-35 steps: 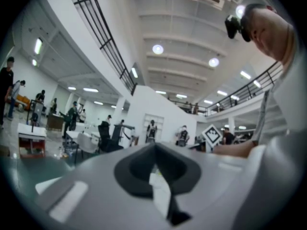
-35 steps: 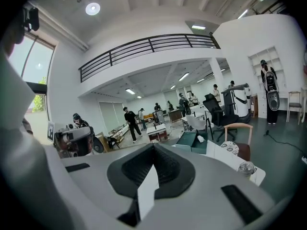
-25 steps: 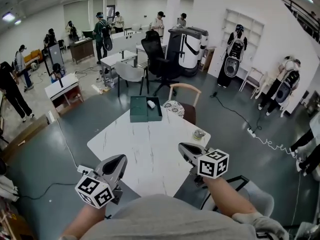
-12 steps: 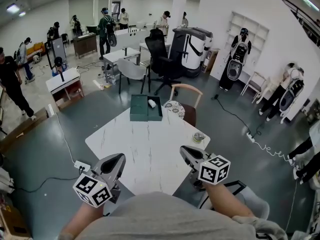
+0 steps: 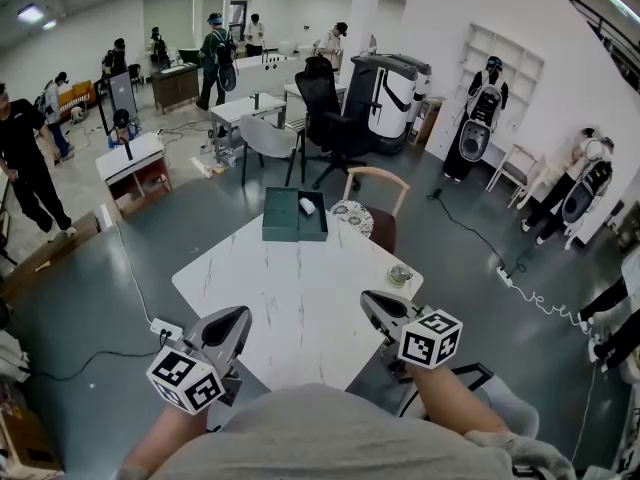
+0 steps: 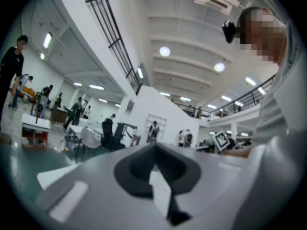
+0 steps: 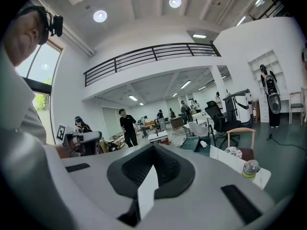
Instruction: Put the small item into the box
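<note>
A dark green box (image 5: 285,216) lies at the far end of the white marble table (image 5: 290,298), with a small white item (image 5: 307,206) on its right half. A small jar (image 5: 400,274) with a metal lid stands by the table's right edge. My left gripper (image 5: 240,317) hovers over the near left corner, jaws together and empty. Just near of the jar, my right gripper (image 5: 369,299) is shut on nothing. The right gripper view looks past its closed tip (image 7: 153,146) to the box (image 7: 193,144) and the jar (image 7: 249,168). In the left gripper view the jaws (image 6: 154,146) meet.
A wooden chair (image 5: 377,193) with a patterned cushion stands behind the table's far right corner. A black office chair (image 5: 328,113), a grey chair (image 5: 266,140) and desks lie beyond. Several people stand around the hall. A power strip (image 5: 166,329) and cable lie on the floor at the left.
Both grippers have kept their places and stay shut. The head view has drifted slightly, and people in the background have moved.
</note>
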`<state>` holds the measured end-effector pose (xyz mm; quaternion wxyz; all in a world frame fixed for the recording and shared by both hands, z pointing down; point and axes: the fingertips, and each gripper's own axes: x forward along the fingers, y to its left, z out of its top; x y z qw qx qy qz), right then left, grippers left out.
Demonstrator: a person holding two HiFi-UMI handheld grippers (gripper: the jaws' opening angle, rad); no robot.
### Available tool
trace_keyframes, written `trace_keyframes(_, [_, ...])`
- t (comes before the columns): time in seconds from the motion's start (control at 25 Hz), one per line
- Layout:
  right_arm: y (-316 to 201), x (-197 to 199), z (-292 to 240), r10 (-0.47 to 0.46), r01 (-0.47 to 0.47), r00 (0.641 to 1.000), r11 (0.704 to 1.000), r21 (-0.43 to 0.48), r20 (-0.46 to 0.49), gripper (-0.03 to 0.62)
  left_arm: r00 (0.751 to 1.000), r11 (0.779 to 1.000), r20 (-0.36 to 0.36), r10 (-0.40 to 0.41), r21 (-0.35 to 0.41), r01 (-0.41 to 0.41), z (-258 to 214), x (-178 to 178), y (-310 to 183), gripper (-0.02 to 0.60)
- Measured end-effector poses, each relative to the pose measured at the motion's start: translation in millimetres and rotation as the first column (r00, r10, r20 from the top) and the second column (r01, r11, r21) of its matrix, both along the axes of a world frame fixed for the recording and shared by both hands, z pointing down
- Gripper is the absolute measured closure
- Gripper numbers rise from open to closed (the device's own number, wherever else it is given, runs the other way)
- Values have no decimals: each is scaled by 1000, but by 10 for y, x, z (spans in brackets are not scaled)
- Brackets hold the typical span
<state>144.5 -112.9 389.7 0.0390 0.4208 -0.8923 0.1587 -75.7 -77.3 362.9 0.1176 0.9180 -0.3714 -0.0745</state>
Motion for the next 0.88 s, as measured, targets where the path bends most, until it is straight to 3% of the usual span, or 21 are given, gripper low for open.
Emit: trace_keyframes(0.88, [90, -11, -42, -21, 22, 1000, 1000, 13, -21, 588, 1000, 1000, 24, 4, 0, -4, -53, -1, 73, 577])
